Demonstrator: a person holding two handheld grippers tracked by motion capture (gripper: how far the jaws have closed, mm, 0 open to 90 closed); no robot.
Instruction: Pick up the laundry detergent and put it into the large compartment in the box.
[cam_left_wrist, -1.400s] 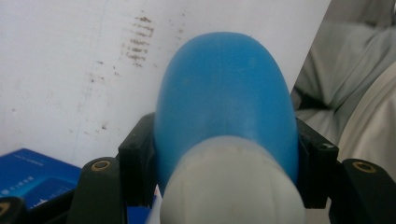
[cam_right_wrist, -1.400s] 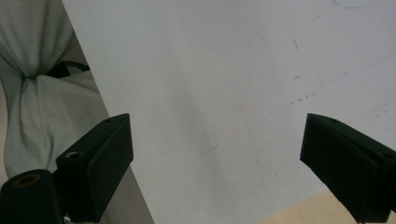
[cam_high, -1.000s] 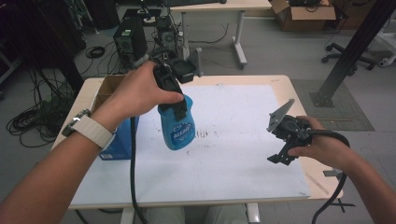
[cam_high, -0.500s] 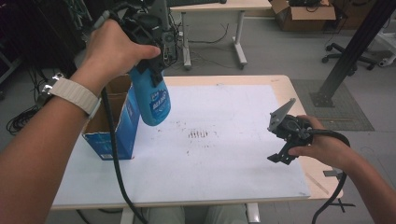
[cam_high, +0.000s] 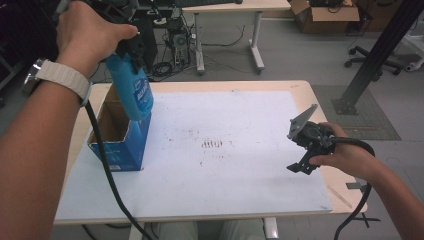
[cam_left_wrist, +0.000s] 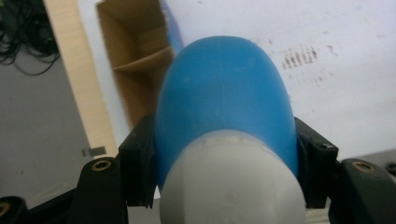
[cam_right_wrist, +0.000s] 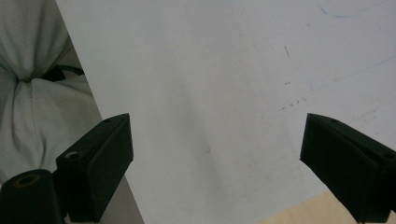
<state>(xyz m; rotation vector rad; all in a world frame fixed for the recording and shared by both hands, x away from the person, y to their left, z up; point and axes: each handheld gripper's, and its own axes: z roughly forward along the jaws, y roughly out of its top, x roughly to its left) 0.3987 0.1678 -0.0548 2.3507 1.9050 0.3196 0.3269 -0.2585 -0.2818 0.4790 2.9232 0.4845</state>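
High view: the left gripper (cam_high: 131, 50) is raised above the table's far-left corner, clamped on a blue bottle (cam_high: 131, 90) that hangs upright over the open top of a blue cardboard box (cam_high: 119, 132); the bottle's bottom end sits level with the box's rim, whether inside or just above it I cannot tell. The bottle is bright blue plastic with a printed label of white and darker blue on its side; the lettering is too small to read. In the left gripper view the black jaws press both flanks of the bottle (cam_left_wrist: 224, 102), whose smooth rounded blue body meets a pale grey-white domed part nearest the camera, with the box's brown inner walls (cam_left_wrist: 135, 60) beyond it. The right gripper (cam_high: 302, 145) rests low near the table's right edge, over the white sheet (cam_high: 240, 170), its jaws spread wide with nothing between them.
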